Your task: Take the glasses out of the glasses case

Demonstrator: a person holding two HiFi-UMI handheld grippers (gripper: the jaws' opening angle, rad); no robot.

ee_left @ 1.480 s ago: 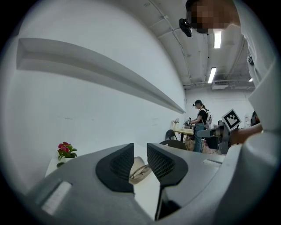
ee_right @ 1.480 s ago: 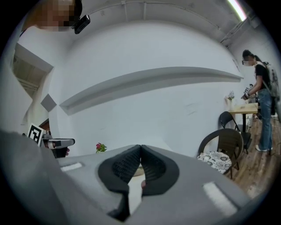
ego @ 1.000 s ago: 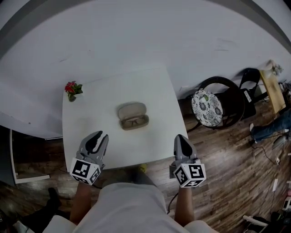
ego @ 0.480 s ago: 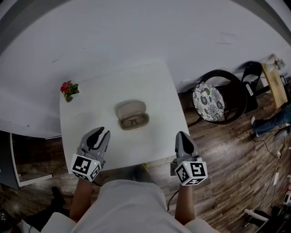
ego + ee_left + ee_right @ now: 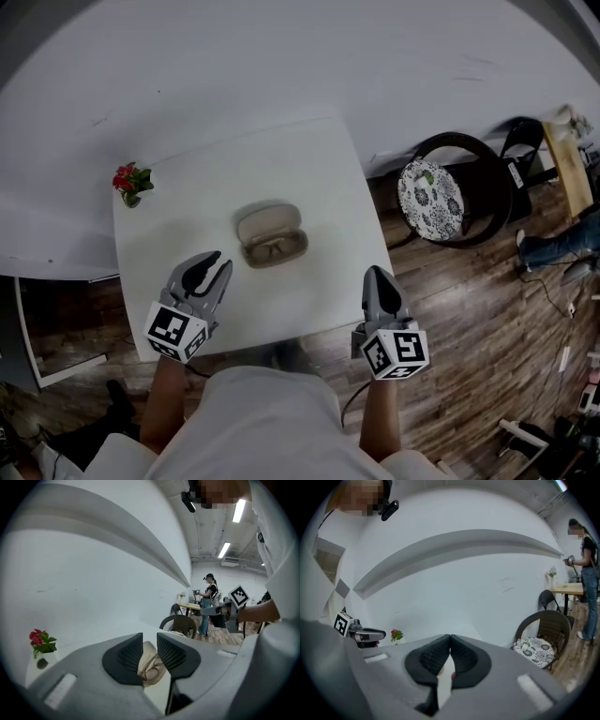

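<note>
An open beige glasses case (image 5: 271,238) lies in the middle of the white table (image 5: 319,178), lid toward the far side, with dark-framed glasses (image 5: 273,249) inside. My left gripper (image 5: 216,265) hovers over the table's near left part, a short way left of the case, jaws slightly apart and empty. In the left gripper view the case (image 5: 149,663) and glasses (image 5: 151,672) show through the gap of the left gripper (image 5: 149,643). My right gripper (image 5: 378,277) is shut at the table's near right edge, apart from the case. The right gripper (image 5: 450,644) holds nothing.
A small pot of red flowers (image 5: 127,181) stands at the table's far left corner. A dark wicker chair with a patterned cushion (image 5: 431,201) stands right of the table on the wooden floor. A person (image 5: 208,603) stands at a far desk. A white wall lies behind the table.
The view has shifted slightly, so table and case sit a little lower left in frame. My left gripper has edged a bit toward the case. The right gripper is almost unmoved.
</note>
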